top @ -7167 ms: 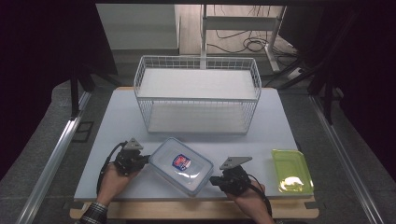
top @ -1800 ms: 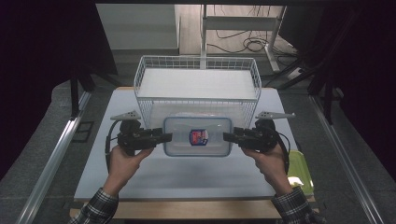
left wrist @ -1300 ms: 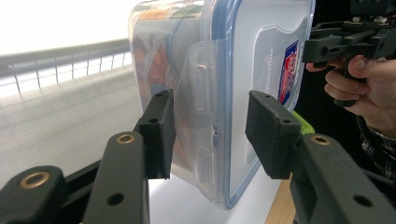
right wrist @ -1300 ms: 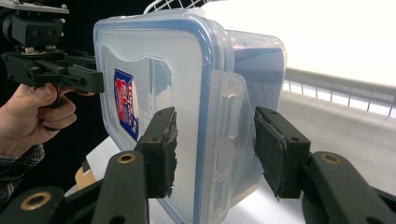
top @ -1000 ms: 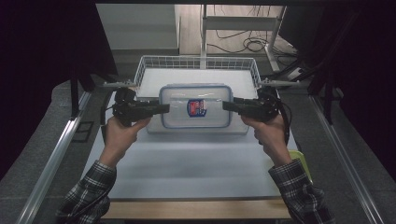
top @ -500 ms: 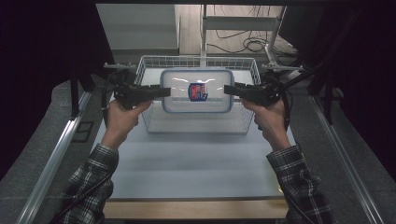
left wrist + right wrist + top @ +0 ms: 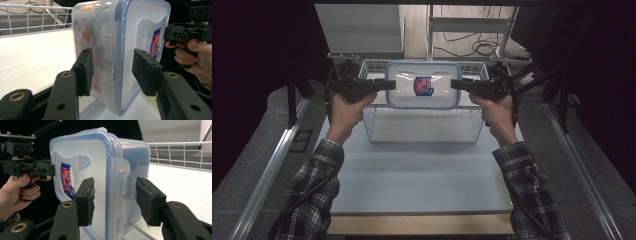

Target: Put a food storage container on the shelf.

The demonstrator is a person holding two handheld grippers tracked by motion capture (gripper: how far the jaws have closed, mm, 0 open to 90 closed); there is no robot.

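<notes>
My left fingers (image 7: 388,84) and right fingers (image 7: 458,84) clamped the lidded container (image 7: 423,85) between them, above the wire basket (image 7: 422,125).

From my station I saw a white wire basket (image 7: 422,127) that stood at the far part of the pale tabletop (image 7: 422,175). A wooden strip ran along the near edge of the tabletop. Behind the basket, dark cables (image 7: 472,47) lay on the floor near a metal frame.
</notes>
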